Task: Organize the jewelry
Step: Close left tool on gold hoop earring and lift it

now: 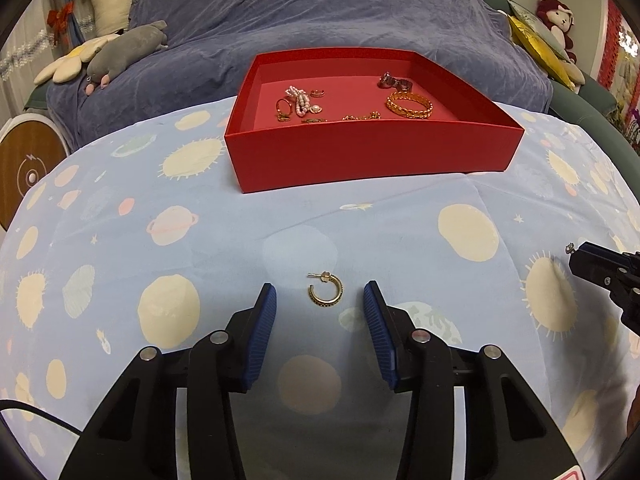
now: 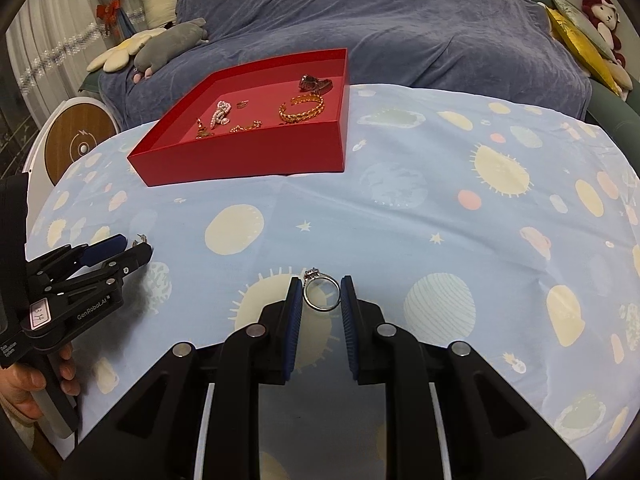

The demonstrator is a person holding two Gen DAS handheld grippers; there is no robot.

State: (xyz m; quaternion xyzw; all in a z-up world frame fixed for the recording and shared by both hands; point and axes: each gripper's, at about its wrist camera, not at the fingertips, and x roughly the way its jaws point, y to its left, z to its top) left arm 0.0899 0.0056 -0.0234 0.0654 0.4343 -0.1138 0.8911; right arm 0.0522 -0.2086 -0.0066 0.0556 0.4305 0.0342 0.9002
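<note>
Mostly done: bracelet, pearls and rings already in red box [image 1: 360,152]; left gripper [image 1: 320,300] open around gold hoop earring [image 1: 325,291] on bench, right gripper [image 2: 321,294] closed on silver ring [image 2: 320,290].

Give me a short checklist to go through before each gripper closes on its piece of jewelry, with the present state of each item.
1. Small gold hoop earring lies between the left gripper fingers: ok, fingers wide apart.
2. Silver ring with a stone sits between the right gripper fingers: ok.
3. Right fingers already pressing the ring: cannot tell; they look very close to it.
4. Red cardboard box open to receive pieces: ok, no lid on it.
5. Free floor space in the box: ok, bare area beside the gold chain bracelet.
6. The two grippers apart from each other: ok.
</note>
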